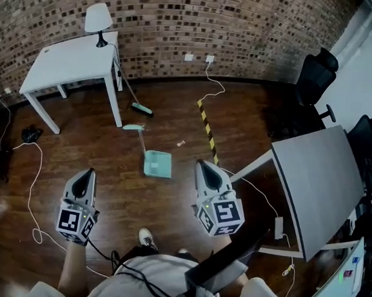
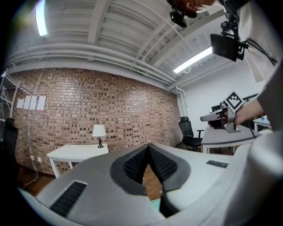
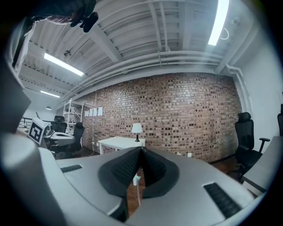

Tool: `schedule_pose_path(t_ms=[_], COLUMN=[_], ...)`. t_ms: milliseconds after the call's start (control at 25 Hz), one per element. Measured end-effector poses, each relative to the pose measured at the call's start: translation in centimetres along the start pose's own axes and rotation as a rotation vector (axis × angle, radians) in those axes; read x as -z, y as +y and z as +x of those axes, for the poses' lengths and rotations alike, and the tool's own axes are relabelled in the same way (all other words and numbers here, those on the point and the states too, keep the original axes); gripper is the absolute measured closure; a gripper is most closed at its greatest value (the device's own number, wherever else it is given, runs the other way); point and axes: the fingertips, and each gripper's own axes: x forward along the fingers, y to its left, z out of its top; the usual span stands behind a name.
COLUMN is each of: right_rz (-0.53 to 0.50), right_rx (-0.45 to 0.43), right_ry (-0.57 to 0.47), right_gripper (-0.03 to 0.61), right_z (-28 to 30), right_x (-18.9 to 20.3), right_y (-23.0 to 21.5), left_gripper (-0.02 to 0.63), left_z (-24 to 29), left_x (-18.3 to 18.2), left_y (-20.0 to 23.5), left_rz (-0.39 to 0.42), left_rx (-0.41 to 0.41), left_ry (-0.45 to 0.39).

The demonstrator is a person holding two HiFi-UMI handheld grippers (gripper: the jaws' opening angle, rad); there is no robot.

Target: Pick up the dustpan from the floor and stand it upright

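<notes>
Head view: dustpan (image 1: 157,164) flat on floor (image 1: 168,204), untouched; left tongs (image 1: 90,172), right tongs (image 1: 201,165) clenched empty, level, near side of dustpan, likely pre-reach posture.

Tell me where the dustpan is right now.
In the head view the dustpan lies flat on the floor near centre, between the white table on its left and the yellow-black striped tape on its right.

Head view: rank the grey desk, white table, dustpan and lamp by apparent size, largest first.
1. grey desk, though it sits nearer the camera
2. white table
3. dustpan and lamp look about alike, so no ranking between them
</notes>
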Motion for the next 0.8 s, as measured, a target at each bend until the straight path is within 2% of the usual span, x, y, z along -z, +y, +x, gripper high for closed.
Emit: schedule_pose_path(t_ms=[200,360,520,800], right_rz=[-0.010,-0.046,-0.087,-0.046], right_rx=[0.000,-0.019,-0.037,-0.070], right_ry=[0.022,0.016,0.022,0.039], right_gripper=[0.594,0.594,0.594,0.594], right_z=[-4.8,-10.8,-19.8,-36.5], right_x=[1.4,2.9,5.2,7.7], right_y=[-0.9,-0.9,-1.2,-2.9], left_gripper=[0.621,0.621,0.621,0.621], left_z=[-3.1,-6.7,-11.5,-21.1], left_x=[0.4,0.4,0.2,1.5], left_y=[-4.2,-9.6,-17.5,-32.7], left_rz=[-0.003,0.010,0.023,-0.018], left_rx=[-0.009,-0.016,-0.031,-0.019], left_ry=[-0.003,0.004,-0.007,0.022])
